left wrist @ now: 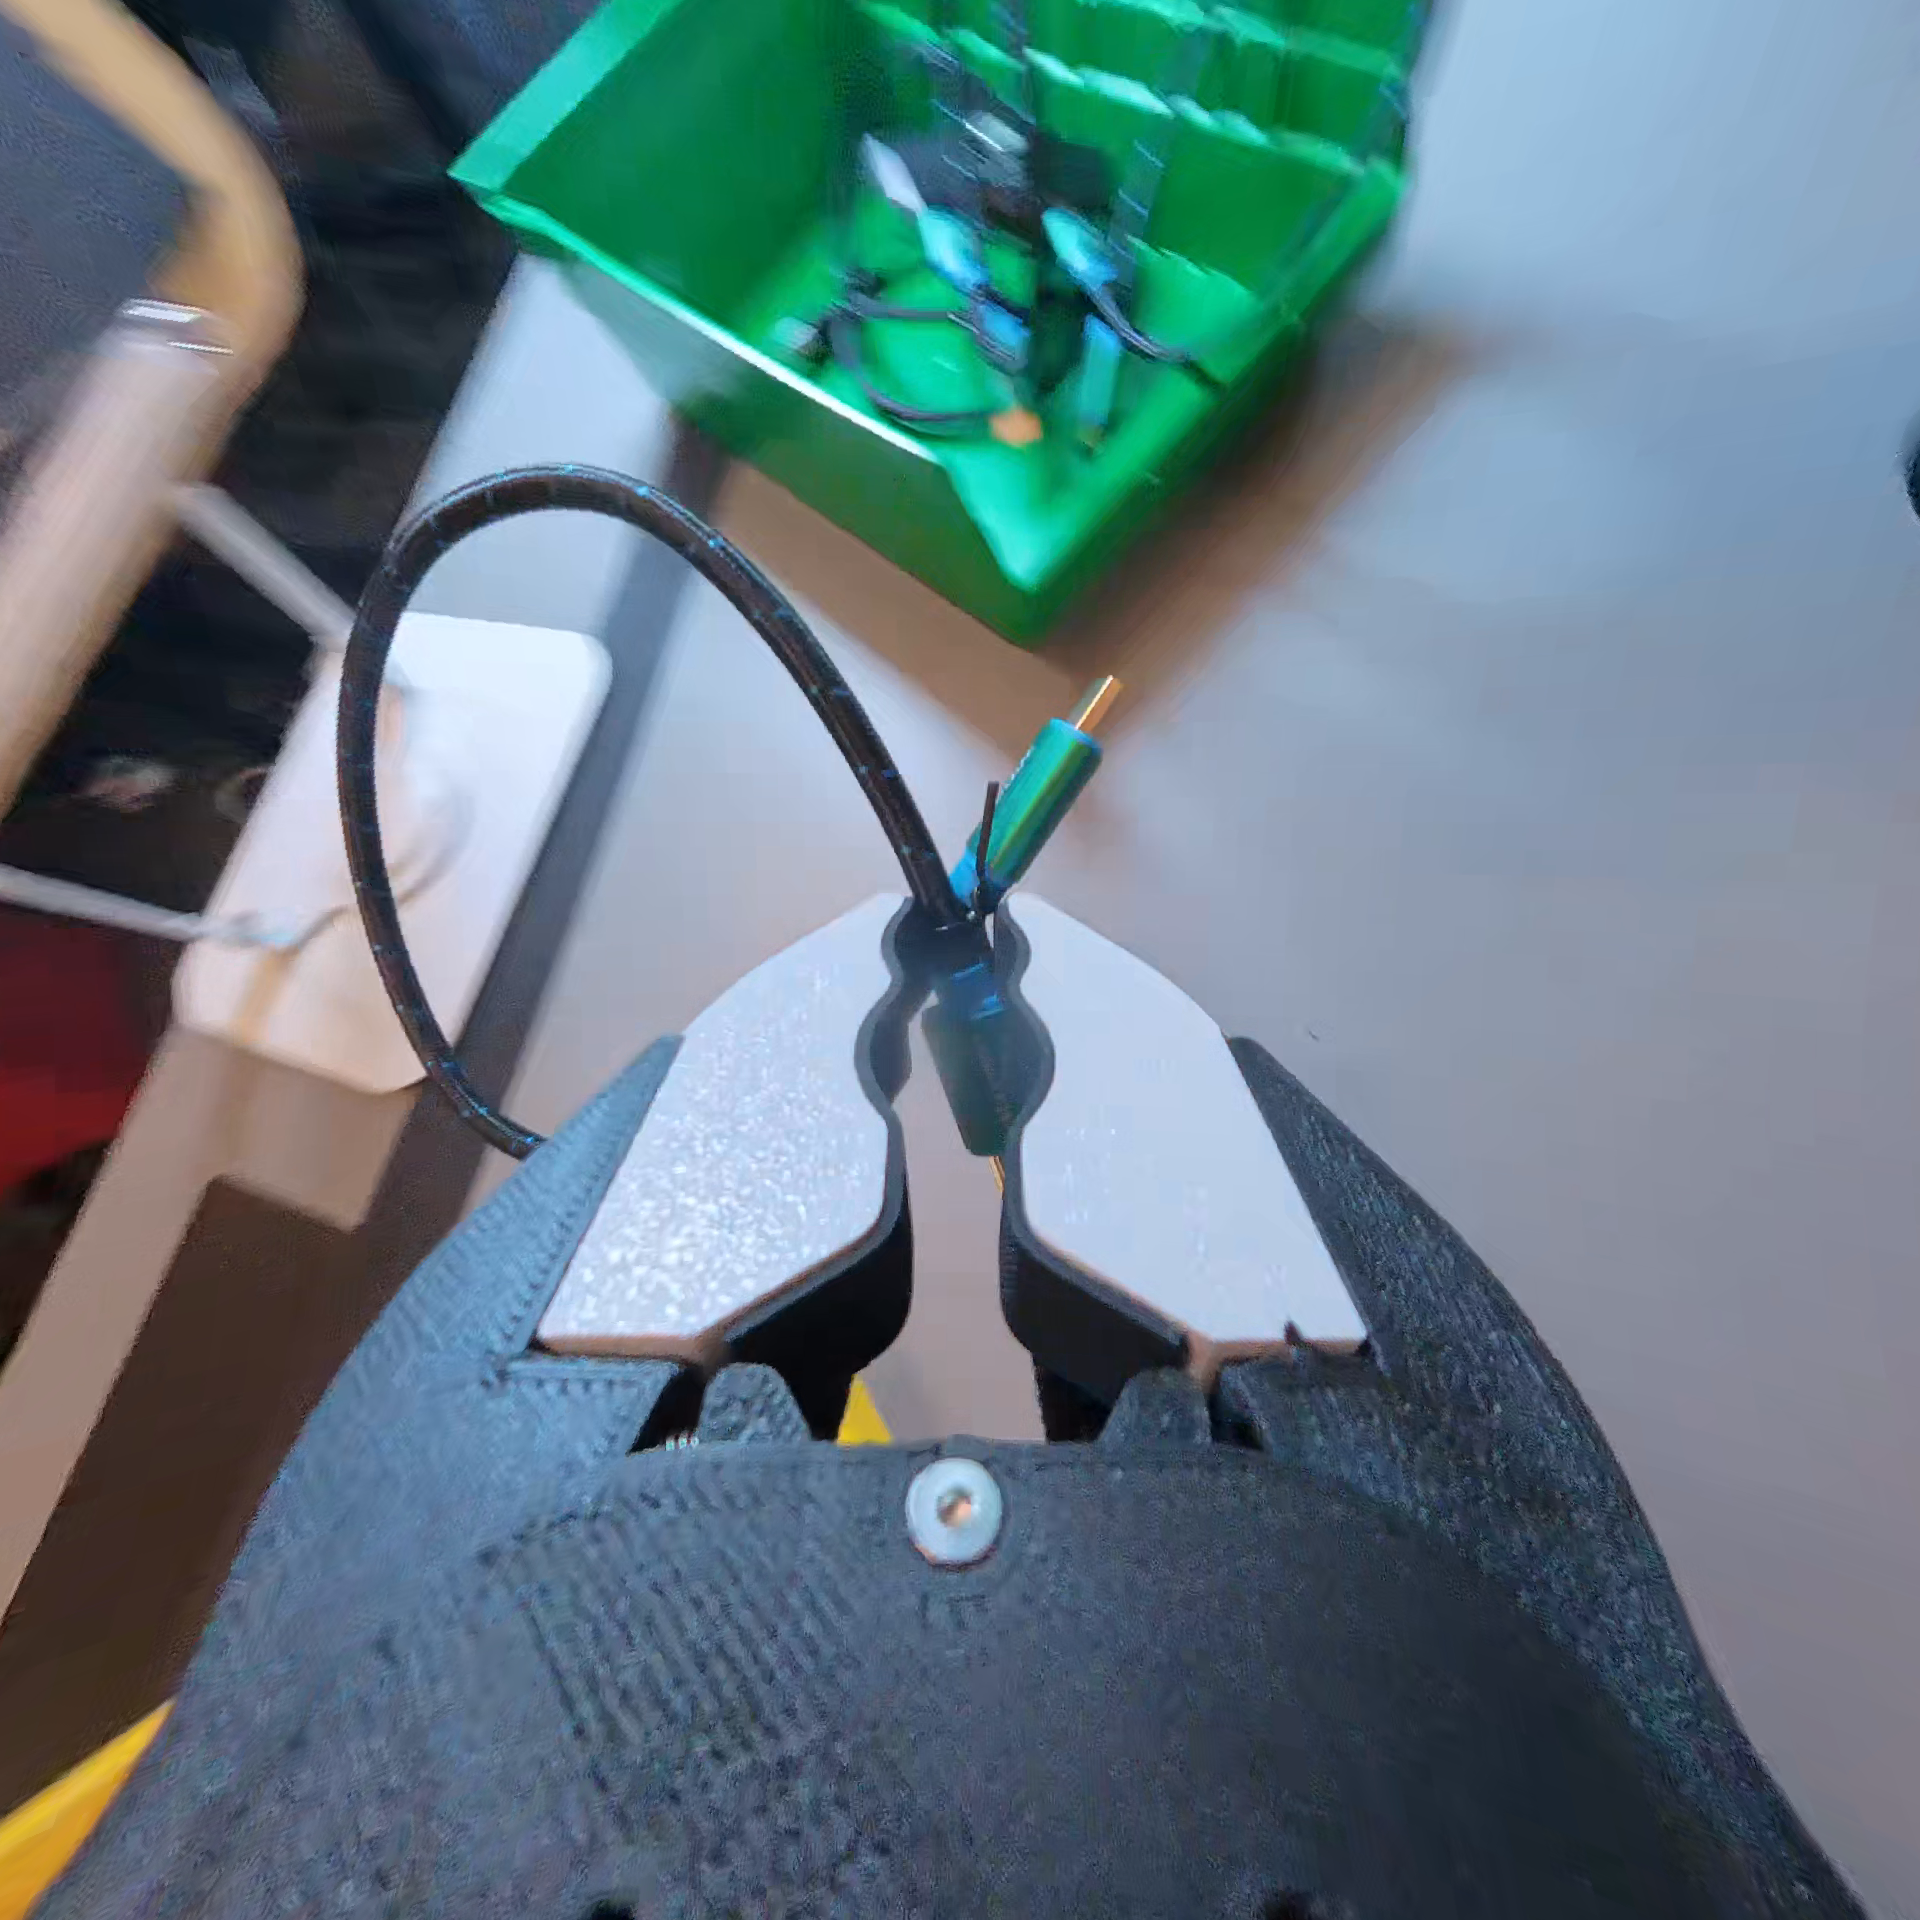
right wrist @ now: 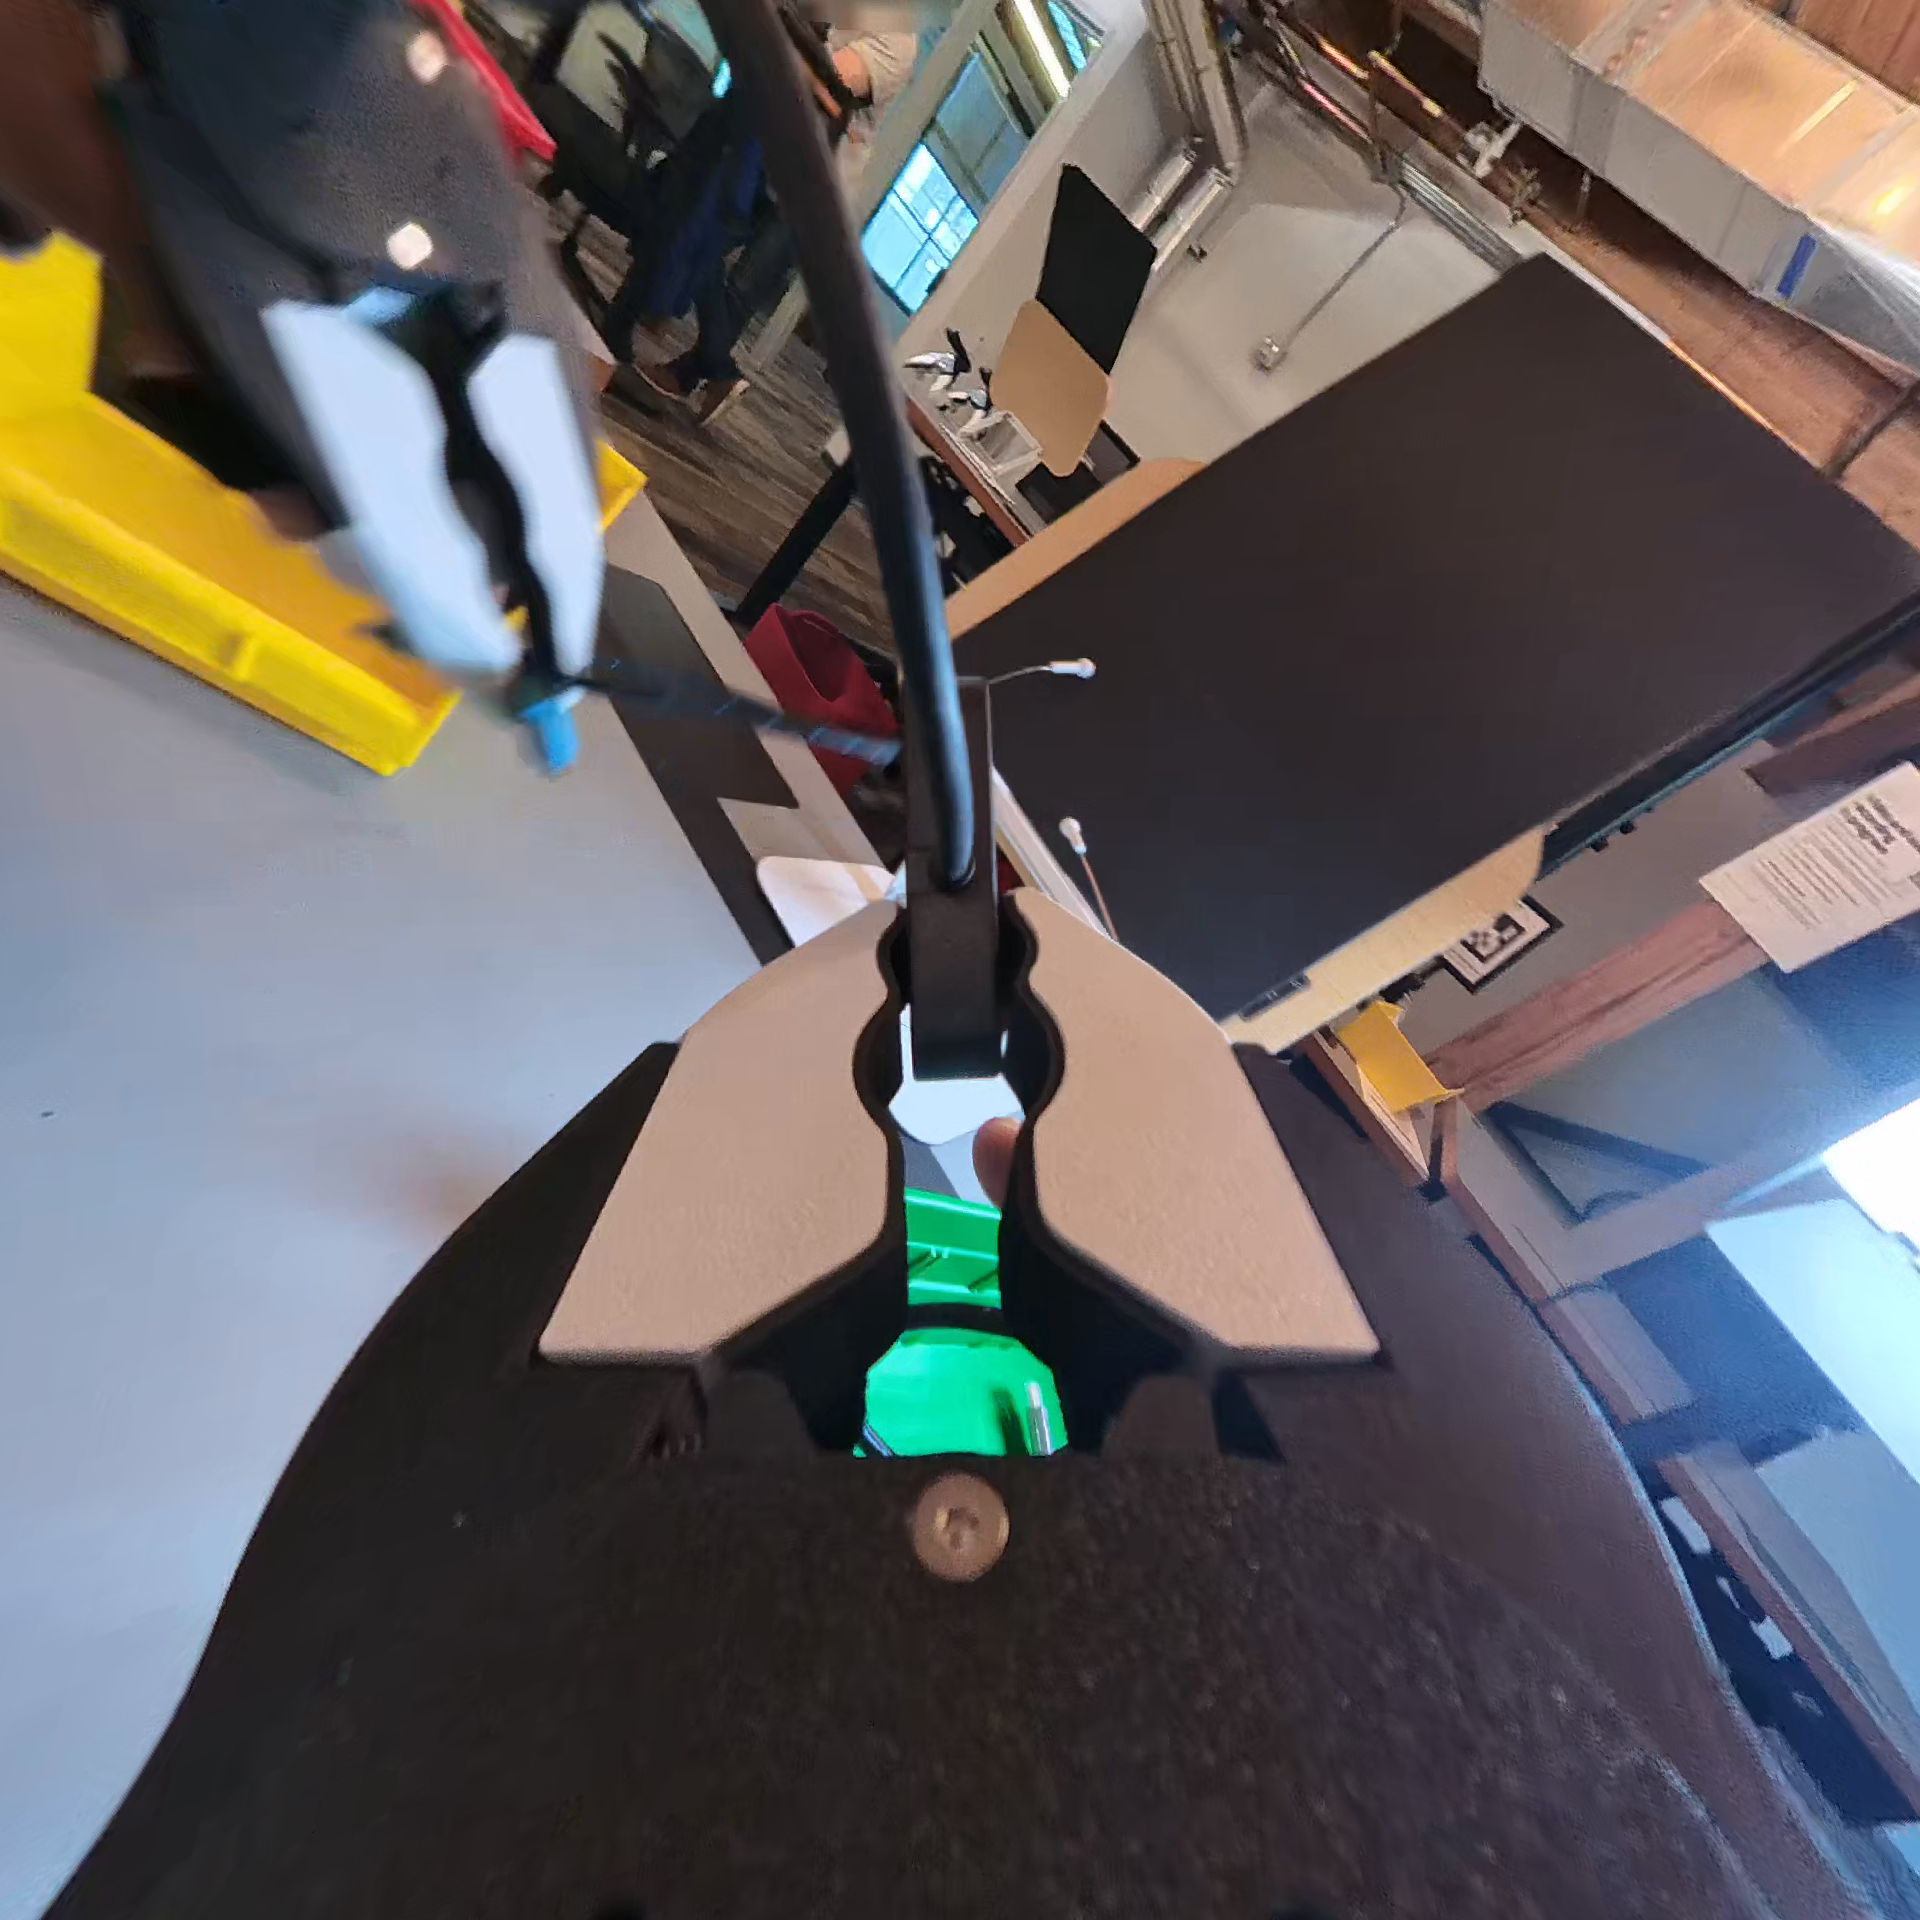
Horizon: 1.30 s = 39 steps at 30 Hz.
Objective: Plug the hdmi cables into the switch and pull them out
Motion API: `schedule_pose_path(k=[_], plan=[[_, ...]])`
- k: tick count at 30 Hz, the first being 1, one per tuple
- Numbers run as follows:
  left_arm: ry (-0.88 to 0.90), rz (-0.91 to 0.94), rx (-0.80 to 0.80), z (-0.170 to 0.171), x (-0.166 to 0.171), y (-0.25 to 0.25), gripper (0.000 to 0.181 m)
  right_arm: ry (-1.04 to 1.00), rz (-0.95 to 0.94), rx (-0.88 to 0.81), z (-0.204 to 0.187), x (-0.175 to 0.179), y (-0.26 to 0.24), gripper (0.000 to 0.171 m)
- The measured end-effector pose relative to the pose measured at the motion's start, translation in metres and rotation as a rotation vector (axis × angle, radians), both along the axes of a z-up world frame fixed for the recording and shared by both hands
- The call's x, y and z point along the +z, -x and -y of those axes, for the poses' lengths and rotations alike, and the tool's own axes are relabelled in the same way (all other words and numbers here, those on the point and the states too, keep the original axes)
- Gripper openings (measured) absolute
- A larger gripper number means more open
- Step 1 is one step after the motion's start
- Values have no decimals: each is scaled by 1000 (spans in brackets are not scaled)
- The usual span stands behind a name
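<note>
We've got the left gripper (left wrist: 954,940) clenched on a short braided cable (left wrist: 364,717), teal plug (left wrist: 1029,810) sticking out just short of the green bin (left wrist: 997,561), ready to carry. Right gripper (right wrist: 951,961) pinches a black plug (right wrist: 951,997) beyond that bin. No switch visible; bin contents are blurry.

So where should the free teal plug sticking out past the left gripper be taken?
Probably on the teal plug's metal shell, across its flat sides and from behind the gold tip, leaving that tip bare. It juts free and tilted beyond the left gripper, which holds the braided cable's other end.
</note>
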<state>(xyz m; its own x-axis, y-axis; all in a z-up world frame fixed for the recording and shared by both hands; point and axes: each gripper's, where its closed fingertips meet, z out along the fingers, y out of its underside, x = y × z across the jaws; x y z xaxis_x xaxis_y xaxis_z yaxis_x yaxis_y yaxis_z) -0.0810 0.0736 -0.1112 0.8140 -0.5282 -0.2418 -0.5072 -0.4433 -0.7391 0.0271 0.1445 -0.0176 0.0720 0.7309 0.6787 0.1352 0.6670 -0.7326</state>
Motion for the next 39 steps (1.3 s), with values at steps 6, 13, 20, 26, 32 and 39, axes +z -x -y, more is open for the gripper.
schedule_pose_path(k=[6,13,20,26,32,39], plan=[[-139,-217,139,2,30,17,13,-120,109,125,36,-35,22,15],[-135,-385,138,0,16,1,13,-210,226,120,44,-74,39,15],[-104,-356,144,-2,6,-1,13,-254,260,104,44,-84,42,15],[-113,-392,173,-3,6,-2,13,-260,264,79,42,-85,42,15],[-59,-427,221,-3,-3,0,13,-112,272,141,49,-88,42,14],[-2,-321,120,-1,-19,-21,12,6,302,253,61,-90,35,14]])
